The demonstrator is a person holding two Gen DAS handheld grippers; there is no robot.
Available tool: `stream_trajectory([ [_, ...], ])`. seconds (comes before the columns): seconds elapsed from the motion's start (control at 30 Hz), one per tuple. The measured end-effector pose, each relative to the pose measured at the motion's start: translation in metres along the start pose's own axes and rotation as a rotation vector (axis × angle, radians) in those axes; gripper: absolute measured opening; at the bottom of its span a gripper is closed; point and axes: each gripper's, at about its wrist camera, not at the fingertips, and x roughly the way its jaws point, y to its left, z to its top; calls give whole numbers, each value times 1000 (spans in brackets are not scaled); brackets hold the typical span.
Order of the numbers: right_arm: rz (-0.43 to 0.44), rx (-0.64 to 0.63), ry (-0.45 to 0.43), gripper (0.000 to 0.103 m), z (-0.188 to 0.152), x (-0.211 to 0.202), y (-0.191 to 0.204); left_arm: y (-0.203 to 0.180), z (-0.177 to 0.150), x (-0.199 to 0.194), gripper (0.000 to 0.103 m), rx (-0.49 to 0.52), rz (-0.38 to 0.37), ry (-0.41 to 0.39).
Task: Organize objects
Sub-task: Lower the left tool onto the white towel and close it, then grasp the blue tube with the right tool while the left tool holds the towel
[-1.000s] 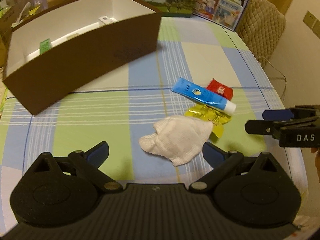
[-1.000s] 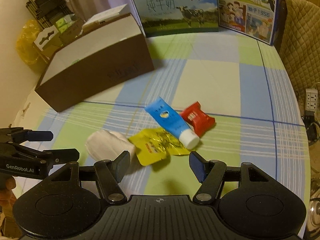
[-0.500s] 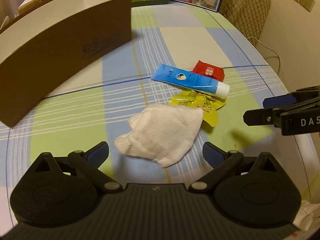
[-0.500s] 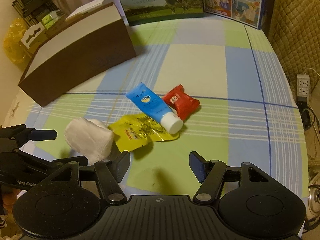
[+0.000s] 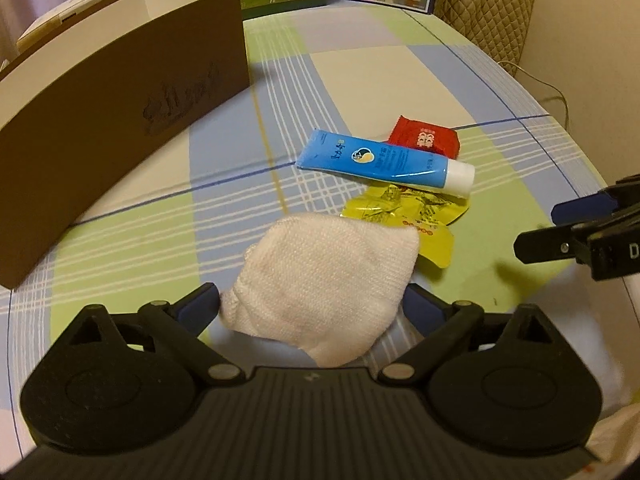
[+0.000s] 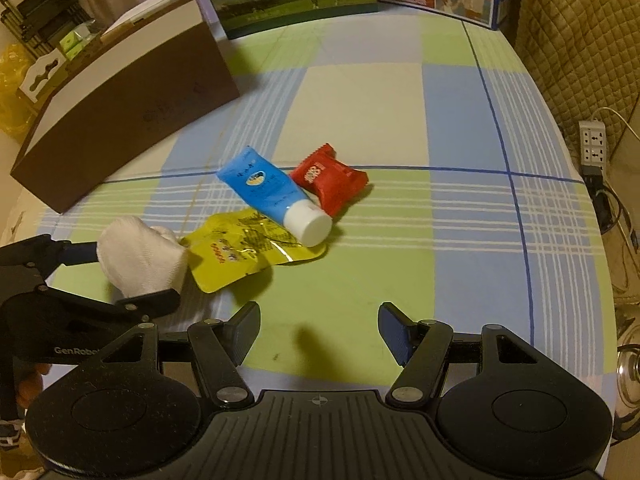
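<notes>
Item: white knitted cloth (image 5: 324, 280), bunched on the desk (image 5: 360, 68) beside the yellow sachet (image 5: 404, 216). Likely soft, light, compressible; best pinched across its bulk. Left gripper (image 5: 312, 304) angled steeply down, jaws closing around it, pads not yet pressing. Right gripper (image 6: 318, 330) hovers half-spread, empty.

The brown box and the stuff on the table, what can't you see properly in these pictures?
- Brown box: in both views its near wall hides whatever is inside.
- Yellow packet: the blue tube lies across it and the white cloth covers one end.
- Red wrapper: print too small to read.
- Left gripper: jaws closing around the cloth; contact unclear.
</notes>
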Motion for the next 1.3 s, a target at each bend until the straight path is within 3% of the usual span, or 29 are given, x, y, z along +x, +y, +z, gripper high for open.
stream_trajectory([
  [0.13, 1, -6, -7, 62, 2, 2, -2, 2, -1, -1, 88, 14, -7, -19],
  [0.33, 20, -43, -28, 62, 10, 4, 0, 12, -4, -6, 59, 11, -16, -38],
  [0.47, 43, -82, -55, 62, 17, 9, 4, 23, -5, -9, 51, -16, -10, -35],
  [0.63, 63, -156, -96, 58, 24, 14, 12, 45, -9, -17, 50, -77, 41, -20],
  [0.8, 81, -217, -106, 42, 35, 29, 17, 78, -14, -23, 50, -202, 70, 15],
  [0.97, 88, -294, -94, 41, 46, 46, 22, 100, -17, -27, 50, -282, 87, 35],
  [1.3, 94, -360, -38, 38, 58, 79, 28, 106, -25, -32, 51, -312, 97, 38],
])
